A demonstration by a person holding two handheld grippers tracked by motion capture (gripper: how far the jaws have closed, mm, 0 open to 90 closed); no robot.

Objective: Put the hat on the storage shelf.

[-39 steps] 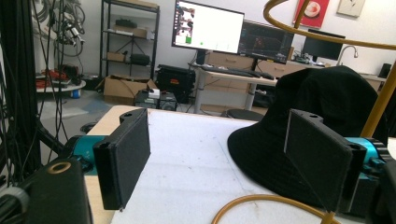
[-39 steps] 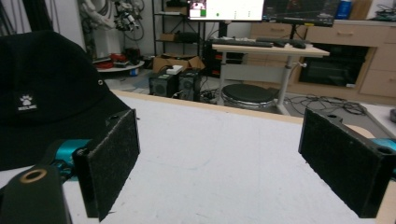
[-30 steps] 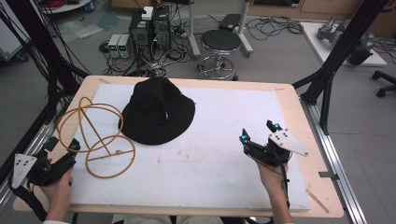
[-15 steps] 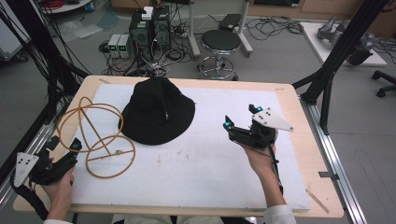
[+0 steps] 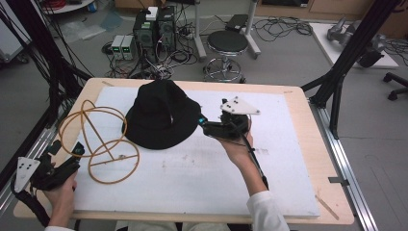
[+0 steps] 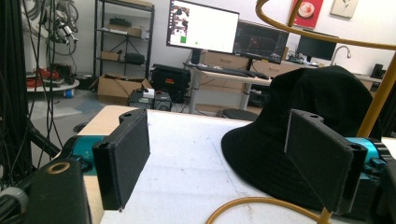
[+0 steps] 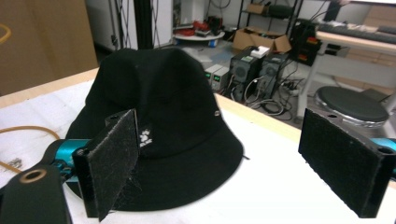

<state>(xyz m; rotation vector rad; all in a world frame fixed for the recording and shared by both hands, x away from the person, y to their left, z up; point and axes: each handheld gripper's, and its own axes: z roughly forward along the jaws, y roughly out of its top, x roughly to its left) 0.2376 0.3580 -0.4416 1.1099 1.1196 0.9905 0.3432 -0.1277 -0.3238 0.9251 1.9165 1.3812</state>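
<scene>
A black bucket hat [image 5: 161,115] lies crown up on the white mat, left of centre. Left of it stands a tan wire stand [image 5: 98,139] made of hoops. My right gripper [image 5: 202,126] is open and points left, its jaws level with the hat's right brim. In the right gripper view the hat [image 7: 159,102] lies between and beyond the open pads [image 7: 112,161], and nothing is gripped. My left gripper [image 5: 65,148] is open at the table's front left corner, beside the wire stand. In its view the hat [image 6: 299,126] and a wire hoop [image 6: 252,203] lie ahead.
The white mat [image 5: 202,178] covers a wooden table [image 5: 308,125]. Black frame poles [image 5: 351,53] rise at the back right and left. A stool [image 5: 227,45] and electronics boxes [image 5: 154,29] stand on the floor behind the table.
My right gripper has moved left and away from the person, from the mat's right side to the hat's right brim. The left gripper has stayed put.
</scene>
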